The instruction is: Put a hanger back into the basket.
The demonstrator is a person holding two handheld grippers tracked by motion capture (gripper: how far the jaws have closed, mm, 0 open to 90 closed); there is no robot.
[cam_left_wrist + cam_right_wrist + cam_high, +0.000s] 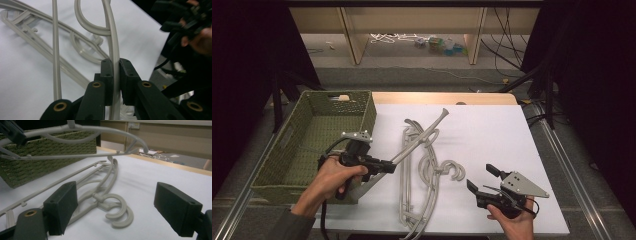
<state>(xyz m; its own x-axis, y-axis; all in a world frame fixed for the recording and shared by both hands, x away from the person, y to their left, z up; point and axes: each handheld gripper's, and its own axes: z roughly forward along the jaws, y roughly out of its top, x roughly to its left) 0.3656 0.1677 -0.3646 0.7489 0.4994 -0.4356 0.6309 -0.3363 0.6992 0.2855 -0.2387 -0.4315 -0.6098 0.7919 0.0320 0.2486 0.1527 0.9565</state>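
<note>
Black fingers (110, 75) of the left gripper (384, 165) are clamped on a grey plastic hanger (422, 135), lifted beside the green woven basket (312, 150). Right gripper (482, 178) gapes wide, holding nothing, near two more grey hangers (427, 175) on the white table (492, 130).
</note>
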